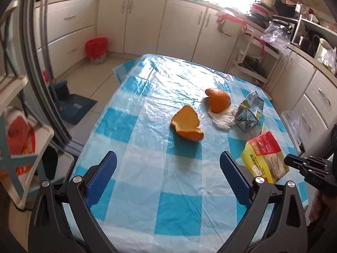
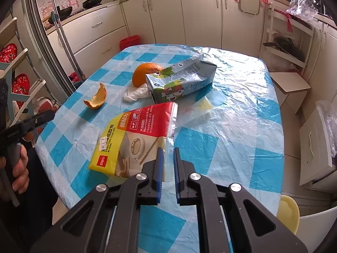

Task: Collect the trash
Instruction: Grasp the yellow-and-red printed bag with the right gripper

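Trash lies on the blue-and-white checked table (image 1: pixel 147 189): two orange peels (image 1: pixel 186 124) (image 1: pixel 218 100), a crumpled white tissue (image 1: pixel 222 117), a crushed milk carton (image 1: pixel 249 112) and a yellow-red plastic wrapper (image 1: pixel 266 156). My left gripper (image 1: pixel 168 166) is open and empty above the near table, short of the peels. In the right wrist view my right gripper (image 2: pixel 167 154) has its jaws nearly together around the clear edge of the wrapper (image 2: pixel 134 139). The carton (image 2: pixel 181 80), the peels (image 2: pixel 95 99) (image 2: pixel 145 72) and the tissue (image 2: pixel 134 94) lie beyond it.
A red-lined bin (image 1: pixel 96 49) stands on the floor by the far cabinets. A dustpan (image 1: pixel 73 107) and shelving (image 1: pixel 23 139) are to the left of the table. A white rack (image 2: pixel 284 48) and a small stool (image 2: pixel 290 86) stand to the right.
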Action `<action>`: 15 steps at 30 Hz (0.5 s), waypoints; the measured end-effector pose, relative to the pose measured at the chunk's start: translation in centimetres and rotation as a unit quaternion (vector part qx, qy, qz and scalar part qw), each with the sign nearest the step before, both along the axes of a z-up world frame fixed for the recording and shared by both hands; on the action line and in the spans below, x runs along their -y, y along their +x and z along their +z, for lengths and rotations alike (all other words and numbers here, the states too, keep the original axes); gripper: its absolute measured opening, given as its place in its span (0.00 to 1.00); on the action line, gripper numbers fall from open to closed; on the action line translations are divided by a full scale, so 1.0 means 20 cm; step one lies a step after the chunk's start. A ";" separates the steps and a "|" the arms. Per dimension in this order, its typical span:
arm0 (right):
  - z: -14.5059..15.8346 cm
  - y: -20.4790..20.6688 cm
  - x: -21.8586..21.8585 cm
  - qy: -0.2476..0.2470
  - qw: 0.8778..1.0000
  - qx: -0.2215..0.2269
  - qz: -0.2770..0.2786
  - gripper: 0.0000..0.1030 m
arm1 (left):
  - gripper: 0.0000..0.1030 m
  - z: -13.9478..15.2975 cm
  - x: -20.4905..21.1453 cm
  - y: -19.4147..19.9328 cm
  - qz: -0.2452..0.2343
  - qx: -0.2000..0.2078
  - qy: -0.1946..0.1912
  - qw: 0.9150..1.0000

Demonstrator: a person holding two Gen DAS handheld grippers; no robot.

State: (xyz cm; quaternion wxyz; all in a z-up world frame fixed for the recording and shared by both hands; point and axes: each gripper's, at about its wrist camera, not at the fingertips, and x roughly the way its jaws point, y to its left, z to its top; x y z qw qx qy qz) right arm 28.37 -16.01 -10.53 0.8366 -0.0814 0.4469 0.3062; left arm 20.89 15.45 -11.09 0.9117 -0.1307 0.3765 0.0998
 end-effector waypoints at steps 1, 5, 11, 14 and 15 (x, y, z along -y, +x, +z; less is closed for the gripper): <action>0.00 0.00 0.02 0.000 1.000 -0.001 -0.001 0.10 | 0.91 0.00 -0.02 0.05 -0.013 -0.001 0.006 1.000; 0.00 0.00 0.06 -0.001 1.000 -0.004 -0.009 0.10 | 0.91 -0.02 -0.07 0.25 -0.067 -0.006 0.011 0.998; -0.01 0.00 0.08 -0.004 1.000 -0.010 -0.012 0.10 | 0.88 -0.11 -0.07 0.51 -0.169 -0.037 0.051 0.984; -0.02 0.00 0.08 -0.008 1.000 -0.013 -0.011 0.10 | 0.79 -0.16 -0.08 0.60 -0.200 -0.050 0.050 0.977; -0.02 0.01 0.08 -0.009 1.000 -0.014 -0.011 0.10 | 0.72 -0.17 -0.09 0.63 -0.207 -0.054 0.044 0.976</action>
